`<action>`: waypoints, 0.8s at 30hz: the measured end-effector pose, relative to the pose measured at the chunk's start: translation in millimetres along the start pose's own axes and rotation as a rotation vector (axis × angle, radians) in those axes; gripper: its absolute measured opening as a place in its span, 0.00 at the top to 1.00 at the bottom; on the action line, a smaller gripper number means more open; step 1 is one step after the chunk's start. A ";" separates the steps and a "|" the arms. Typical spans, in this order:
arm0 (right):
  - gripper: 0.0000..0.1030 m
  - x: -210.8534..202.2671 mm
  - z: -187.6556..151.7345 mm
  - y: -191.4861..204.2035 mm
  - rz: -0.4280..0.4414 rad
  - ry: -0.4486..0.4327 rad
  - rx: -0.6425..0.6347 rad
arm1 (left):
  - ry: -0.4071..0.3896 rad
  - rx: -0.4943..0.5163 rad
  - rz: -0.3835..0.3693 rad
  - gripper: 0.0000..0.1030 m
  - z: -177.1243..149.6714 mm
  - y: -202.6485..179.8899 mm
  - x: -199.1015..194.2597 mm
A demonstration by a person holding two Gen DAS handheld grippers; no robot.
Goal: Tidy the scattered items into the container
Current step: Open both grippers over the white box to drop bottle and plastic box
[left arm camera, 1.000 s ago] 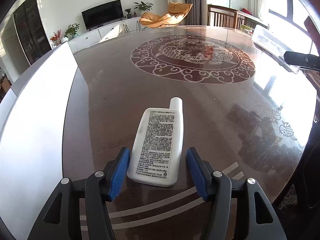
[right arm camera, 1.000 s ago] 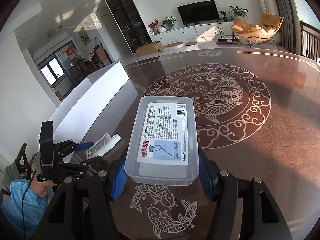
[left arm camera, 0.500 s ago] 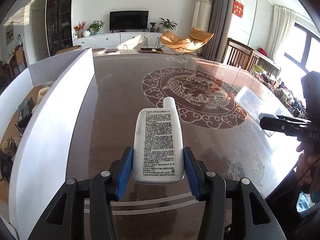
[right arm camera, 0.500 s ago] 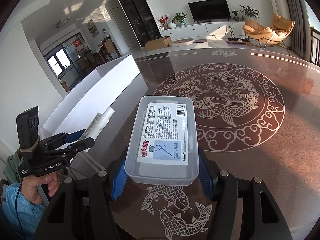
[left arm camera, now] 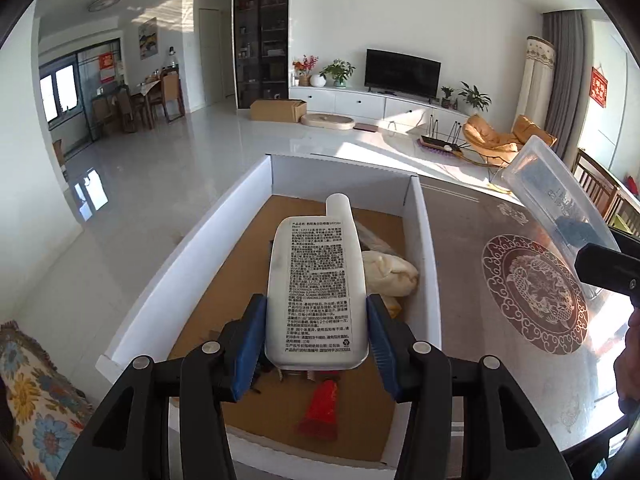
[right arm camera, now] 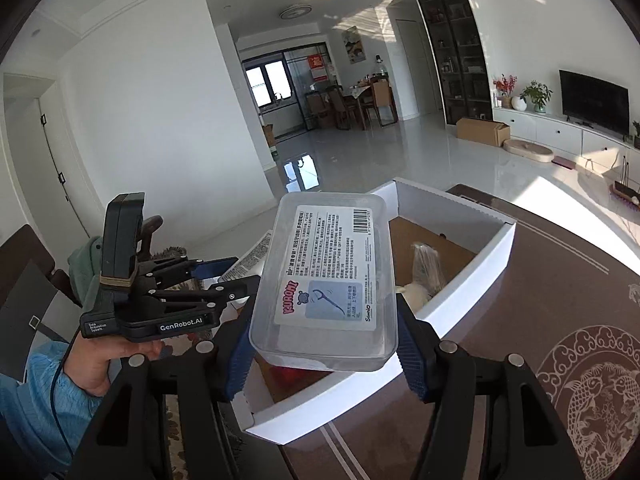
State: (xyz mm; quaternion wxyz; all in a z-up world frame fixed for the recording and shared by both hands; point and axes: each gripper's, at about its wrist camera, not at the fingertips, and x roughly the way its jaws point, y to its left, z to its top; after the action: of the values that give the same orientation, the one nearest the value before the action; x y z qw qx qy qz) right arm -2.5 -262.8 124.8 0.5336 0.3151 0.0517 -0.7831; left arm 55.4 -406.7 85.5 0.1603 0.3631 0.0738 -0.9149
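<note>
A white bottle [left arm camera: 316,276] with black print hangs over the white cardboard box [left arm camera: 424,240], cap pointing away. My left gripper [left arm camera: 316,320] is shut on its lower half, both blue pads pressing its sides. In the right wrist view my right gripper [right arm camera: 324,344] is shut on a clear plastic floss-pick box [right arm camera: 328,280], held above the near corner of the white cardboard box [right arm camera: 472,280]. To its left there, the left gripper [right arm camera: 224,276] holds the bottle [right arm camera: 252,256]. The clear box [left arm camera: 556,196] also shows in the left wrist view, upper right.
Inside the cardboard box lie a cream bag [left arm camera: 388,272], a red tube [left arm camera: 320,412] and a clear-wrapped item [right arm camera: 426,264]. The dark table [right arm camera: 540,300] with a carp pattern runs to the right. A floral cushion [left arm camera: 32,392] lies left. A blue sleeve [right arm camera: 36,396] is lower left.
The left jaws closed on the bottle, which lay on the table, and lifted it. Both grippers swung from over the table to over the cardboard box, carrying their items.
</note>
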 end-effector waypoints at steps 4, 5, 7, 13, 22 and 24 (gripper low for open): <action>0.40 73.8 8.7 16.7 0.027 0.127 -0.031 | 0.093 -0.060 0.033 0.52 -11.9 32.2 31.6; 0.40 91.0 6.3 17.8 0.026 0.160 -0.033 | 0.112 -0.069 0.040 0.52 -15.8 36.0 40.1; 0.40 122.9 -1.3 16.1 0.015 0.223 -0.034 | 0.152 -0.086 0.061 0.52 -24.1 40.9 56.9; 0.32 186.2 -25.4 6.9 -0.061 0.401 -0.082 | 0.258 -0.134 0.100 0.51 -39.3 45.6 84.5; 0.21 150.7 12.4 -20.6 -0.171 0.344 -0.104 | 0.236 -0.178 0.215 0.08 -21.4 35.5 57.6; 0.21 141.7 17.1 -19.0 -0.181 0.347 -0.110 | 0.223 -0.213 0.206 0.08 -15.8 38.5 53.8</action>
State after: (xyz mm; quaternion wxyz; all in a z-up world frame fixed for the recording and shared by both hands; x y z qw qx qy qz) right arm -59.4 -375.6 55.8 0.4606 0.4097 0.2136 -0.7579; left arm 42.0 -451.6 36.3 0.2817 0.4490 0.1499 -0.8346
